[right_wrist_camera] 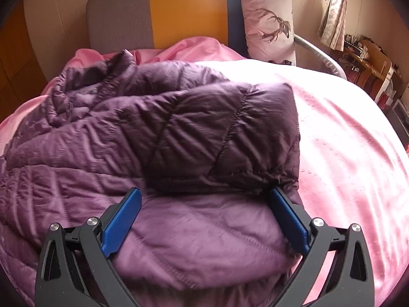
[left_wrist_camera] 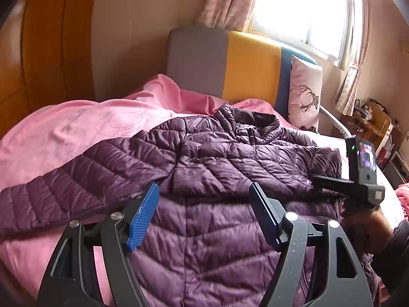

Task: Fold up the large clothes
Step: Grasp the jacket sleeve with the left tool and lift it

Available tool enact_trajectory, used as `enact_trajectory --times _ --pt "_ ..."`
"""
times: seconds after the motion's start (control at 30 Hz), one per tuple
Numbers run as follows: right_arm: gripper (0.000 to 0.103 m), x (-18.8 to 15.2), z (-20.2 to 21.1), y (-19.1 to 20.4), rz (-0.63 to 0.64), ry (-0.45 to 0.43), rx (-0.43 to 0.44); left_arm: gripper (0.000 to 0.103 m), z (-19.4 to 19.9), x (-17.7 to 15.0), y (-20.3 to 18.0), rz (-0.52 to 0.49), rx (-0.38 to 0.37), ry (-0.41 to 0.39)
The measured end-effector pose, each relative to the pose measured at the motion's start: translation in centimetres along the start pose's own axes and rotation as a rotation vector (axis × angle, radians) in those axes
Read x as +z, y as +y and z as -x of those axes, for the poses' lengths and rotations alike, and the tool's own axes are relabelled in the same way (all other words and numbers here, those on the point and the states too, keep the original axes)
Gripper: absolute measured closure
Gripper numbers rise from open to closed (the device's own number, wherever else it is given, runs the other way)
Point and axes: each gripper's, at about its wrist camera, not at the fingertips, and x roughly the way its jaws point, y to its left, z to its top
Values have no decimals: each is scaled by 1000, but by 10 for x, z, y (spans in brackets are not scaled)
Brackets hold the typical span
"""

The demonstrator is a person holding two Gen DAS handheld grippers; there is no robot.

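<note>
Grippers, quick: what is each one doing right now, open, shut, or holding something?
Left gripper: open, empty, above the quilted purple puffer jacket.
Right gripper: open wide, holding nothing; the jacket's folded-over sleeve lies just ahead of its fingertips.

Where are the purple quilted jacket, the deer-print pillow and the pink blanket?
purple quilted jacket [left_wrist_camera: 230, 158]: left wrist view, chest panel.
deer-print pillow [right_wrist_camera: 271, 25]: right wrist view, printed front.
pink blanket [right_wrist_camera: 345, 140]: right wrist view, bare flat part.

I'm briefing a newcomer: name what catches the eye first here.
A purple quilted jacket lies spread on the pink bedspread, one sleeve folded over its body and the other stretched out flat. Behind it stands a grey, yellow and blue headboard, a deer-print pillow leaning against its blue end.
</note>
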Motion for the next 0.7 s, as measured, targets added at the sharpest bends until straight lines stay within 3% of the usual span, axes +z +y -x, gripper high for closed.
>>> enact_trajectory --times 0.17,0.3,0.43,0.57,0.7 --pt "3 -9 46 39 74 -91 98 31 4 -11 3 10 -2 10" --pt "3 -20 54 77 135 -84 167 31 4 -18 8 24 -3 24" --pt "3 -27 36 104 153 -32 150 31 7 -22 14 34 5 27" --pt "3 -39 12 118 201 7 73 31 7 -25 24 55 16 36" --pt "2 -40 6 116 192 18 85 31 6 -28 33 75 27 43"
